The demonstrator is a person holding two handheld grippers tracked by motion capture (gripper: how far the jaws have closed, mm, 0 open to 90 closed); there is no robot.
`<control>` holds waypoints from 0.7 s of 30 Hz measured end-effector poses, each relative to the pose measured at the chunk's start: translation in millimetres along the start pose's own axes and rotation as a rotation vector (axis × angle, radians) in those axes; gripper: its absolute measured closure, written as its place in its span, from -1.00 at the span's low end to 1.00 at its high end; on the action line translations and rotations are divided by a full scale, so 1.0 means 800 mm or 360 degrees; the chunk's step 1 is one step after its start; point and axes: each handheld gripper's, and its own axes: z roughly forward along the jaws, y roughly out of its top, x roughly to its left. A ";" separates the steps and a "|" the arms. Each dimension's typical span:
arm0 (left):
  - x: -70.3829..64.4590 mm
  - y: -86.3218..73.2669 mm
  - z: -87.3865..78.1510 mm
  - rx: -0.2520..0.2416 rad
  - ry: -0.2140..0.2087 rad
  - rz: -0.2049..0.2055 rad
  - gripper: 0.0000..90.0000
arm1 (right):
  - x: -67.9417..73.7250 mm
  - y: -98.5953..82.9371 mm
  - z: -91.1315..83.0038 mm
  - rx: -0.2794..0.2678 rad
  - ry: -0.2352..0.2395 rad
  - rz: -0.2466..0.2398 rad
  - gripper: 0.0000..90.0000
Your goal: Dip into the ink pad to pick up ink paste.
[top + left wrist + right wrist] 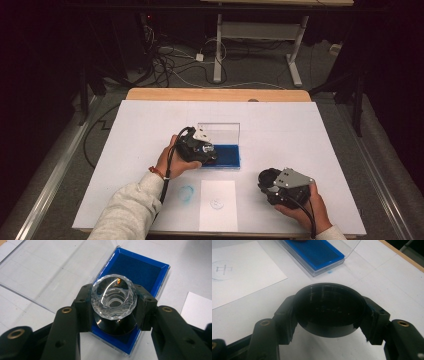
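The stamp [114,300], with its clear faceted handle and black round base, is clenched between the jaws of the left gripper [113,308] and stands on the blue ink pad [140,270]. The pad sits in a clear case whose lid [218,132] is swung open behind it, near the middle of the white bench [310,135]. The right gripper [328,315] grasps a black round cap [329,308] with its hollow side up, held low over the bench near the front right edge. Faint raised marks inside the cap are too dim to read. A white sheet of paper [218,205] lies at the front, between the two hands; it bears a pale round print [222,269] with a cross-like character inside. A blue ring smudge [186,193] marks the bench just left of the sheet.
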 end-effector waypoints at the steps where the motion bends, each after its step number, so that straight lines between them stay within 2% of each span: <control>1: -0.001 0.000 -0.001 0.0005 0.0008 0.0008 0.22 | 0.000 0.000 0.000 0.0000 0.0001 -0.0001 -0.14; 7: 0.002 0.000 -0.004 -0.0039 -0.0020 -0.0019 0.22 | -0.003 -0.001 -0.002 -0.0013 -0.0010 0.0009 -0.14; 15: 0.005 0.002 -0.033 -0.0166 -0.0017 -0.0038 0.22 | -0.005 0.001 -0.004 -0.0039 -0.0016 0.0026 -0.14; 21: 0.007 0.002 -0.051 -0.0219 -0.0016 -0.0032 0.22 | -0.008 0.003 -0.006 -0.0071 -0.0022 0.0035 -0.14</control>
